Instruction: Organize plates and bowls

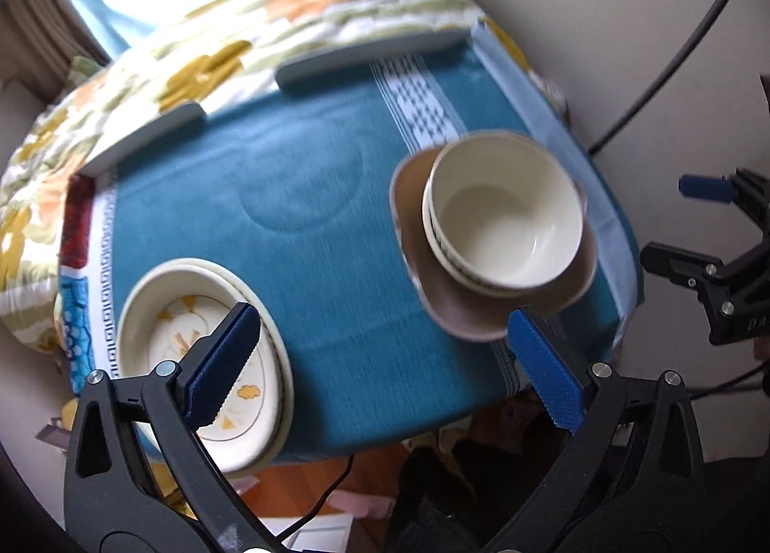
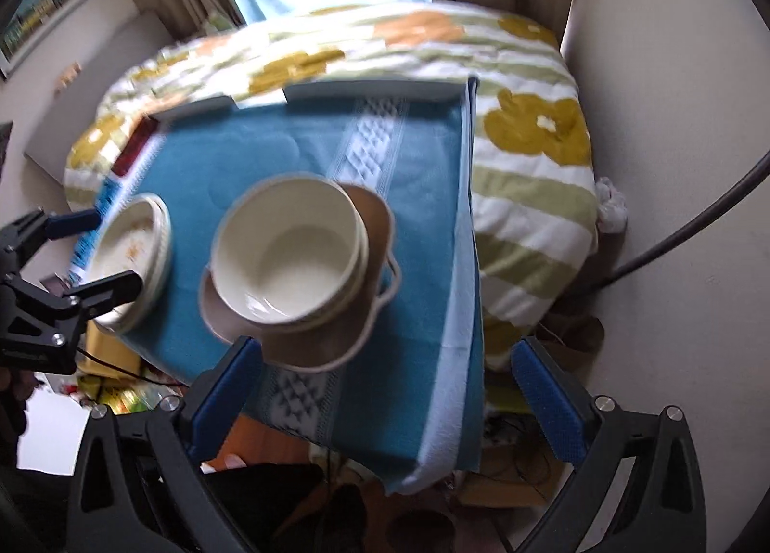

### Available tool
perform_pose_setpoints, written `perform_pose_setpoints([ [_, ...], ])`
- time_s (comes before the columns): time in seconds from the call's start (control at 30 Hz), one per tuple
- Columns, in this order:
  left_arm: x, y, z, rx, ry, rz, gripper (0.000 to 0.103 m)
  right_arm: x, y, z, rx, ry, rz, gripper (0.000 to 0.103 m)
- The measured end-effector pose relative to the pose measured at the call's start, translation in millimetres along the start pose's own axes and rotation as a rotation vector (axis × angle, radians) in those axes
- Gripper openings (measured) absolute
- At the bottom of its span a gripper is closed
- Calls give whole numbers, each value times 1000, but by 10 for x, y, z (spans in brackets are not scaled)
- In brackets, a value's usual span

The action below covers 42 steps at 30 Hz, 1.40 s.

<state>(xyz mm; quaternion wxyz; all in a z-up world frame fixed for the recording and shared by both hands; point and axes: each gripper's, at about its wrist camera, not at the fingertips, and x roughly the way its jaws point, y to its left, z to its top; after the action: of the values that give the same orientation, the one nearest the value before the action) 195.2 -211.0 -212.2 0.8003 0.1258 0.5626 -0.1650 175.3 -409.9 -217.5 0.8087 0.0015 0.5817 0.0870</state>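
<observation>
Stacked cream bowls (image 1: 505, 221) sit on a brown plate (image 1: 462, 312) at the right of a blue cloth table (image 1: 298, 197). A stack of cream patterned plates (image 1: 173, 312) sits at the front left corner. My left gripper (image 1: 385, 360) is open and empty, raised above the table's front edge, its left pad over the patterned plates. In the right wrist view my right gripper (image 2: 385, 389) is open and empty, just in front of the bowls (image 2: 288, 250) and brown plate (image 2: 332, 341). The patterned plates (image 2: 134, 250) lie to the left there.
A flowered quilt (image 2: 529, 129) covers a bed behind and right of the table. Grey raised edges (image 1: 365, 57) line the table's far side. Cables and clutter lie on the floor below the front edge. A wall stands at the right.
</observation>
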Motion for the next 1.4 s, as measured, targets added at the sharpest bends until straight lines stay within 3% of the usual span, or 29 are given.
perform_pose_setpoints([
  [0.07, 197, -27, 15, 23, 52, -14, 99, 173, -19, 16, 2, 45, 11, 100],
  [0.2, 554, -65, 58, 38, 140, -48, 78, 490, -8, 42, -12, 121, 3, 68],
  [0.33, 788, -119, 73, 40, 178, -86, 61, 721, 1, 61, -26, 161, 34, 52],
  [0.4, 895, -139, 71, 35, 193, -103, 43, 823, -3, 75, -29, 169, 61, 44],
  [0.43, 937, -134, 82, 28, 196, -118, 42, 849, 4, 80, -24, 170, 82, 36],
  [0.5, 977, -126, 93, 6, 186, -142, 30, 907, 19, 82, -29, 168, 105, 27],
  [0.63, 964, -160, 106, 8, 151, -147, 16, 932, 76, 75, -46, 147, 137, 15],
  [1.13, 789, -335, 128, 92, 41, -71, 14, 871, 161, 53, -111, 62, 113, 15],
  [1.4, 517, -209, 219, 60, -6, -42, 15, 605, 289, 219, -164, 1, 97, 15],
])
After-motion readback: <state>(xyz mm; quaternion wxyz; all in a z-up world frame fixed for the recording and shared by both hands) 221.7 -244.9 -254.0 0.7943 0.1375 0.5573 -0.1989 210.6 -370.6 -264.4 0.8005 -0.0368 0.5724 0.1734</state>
